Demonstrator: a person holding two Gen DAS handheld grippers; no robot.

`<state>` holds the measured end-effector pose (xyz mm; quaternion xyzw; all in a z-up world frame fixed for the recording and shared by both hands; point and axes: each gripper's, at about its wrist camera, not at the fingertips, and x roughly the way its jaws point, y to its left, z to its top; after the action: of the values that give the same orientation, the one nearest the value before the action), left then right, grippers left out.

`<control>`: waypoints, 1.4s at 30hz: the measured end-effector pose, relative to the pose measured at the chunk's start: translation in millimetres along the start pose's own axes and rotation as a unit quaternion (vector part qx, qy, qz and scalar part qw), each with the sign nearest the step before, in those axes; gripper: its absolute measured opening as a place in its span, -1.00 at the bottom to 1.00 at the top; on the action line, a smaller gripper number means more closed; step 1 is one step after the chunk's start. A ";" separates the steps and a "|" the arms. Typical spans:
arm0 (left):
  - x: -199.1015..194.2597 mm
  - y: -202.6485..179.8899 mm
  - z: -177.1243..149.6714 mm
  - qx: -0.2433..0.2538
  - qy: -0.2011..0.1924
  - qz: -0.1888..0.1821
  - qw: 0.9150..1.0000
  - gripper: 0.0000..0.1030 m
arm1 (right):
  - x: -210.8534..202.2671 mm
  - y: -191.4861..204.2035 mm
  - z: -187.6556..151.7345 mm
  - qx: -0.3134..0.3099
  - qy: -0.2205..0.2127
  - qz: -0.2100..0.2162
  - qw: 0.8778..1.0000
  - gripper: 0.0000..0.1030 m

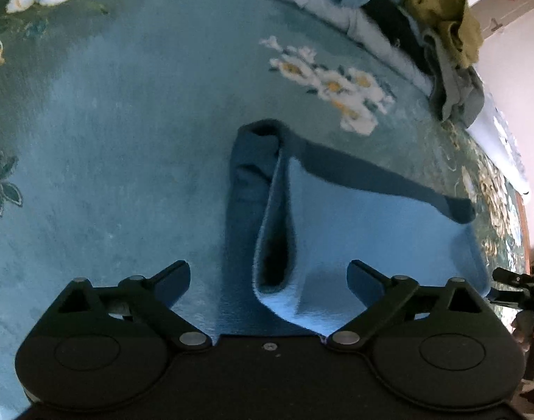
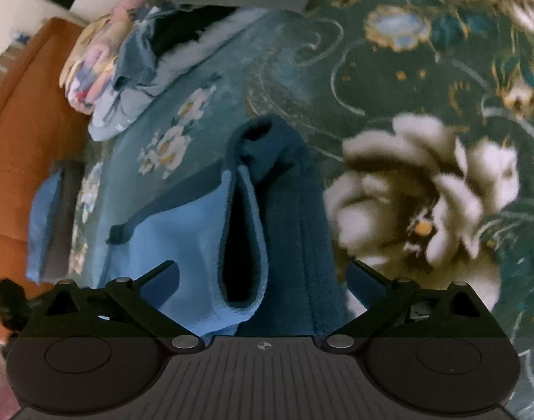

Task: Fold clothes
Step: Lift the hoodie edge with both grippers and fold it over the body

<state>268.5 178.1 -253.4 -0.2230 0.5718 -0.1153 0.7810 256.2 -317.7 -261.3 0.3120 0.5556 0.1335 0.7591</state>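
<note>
A fleece garment, light blue with a dark blue band and lining, lies on a teal floral blanket. One looped fold edge points at my left gripper, which is open with its fingers on either side of that fold. In the right wrist view the same garment shows its dark blue side. Another looped edge sits between the fingers of my right gripper, which is open too. Neither pair of fingers clamps the cloth.
A heap of unfolded clothes, olive and grey, lines the far edge of the blanket; it also appears as a mixed pile. An orange surface lies at the left. A folded blue piece rests by it.
</note>
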 end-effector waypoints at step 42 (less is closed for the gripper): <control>46.8 13.2 14.7 0.016 0.046 -0.084 0.995 -0.18 | 52.3 -15.7 20.4 0.014 0.093 0.081 0.992 -0.37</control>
<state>296.3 172.4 -295.5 -0.2523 0.5842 -0.2001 0.7450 290.9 -307.6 -307.0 0.3529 0.5987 0.2148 0.6862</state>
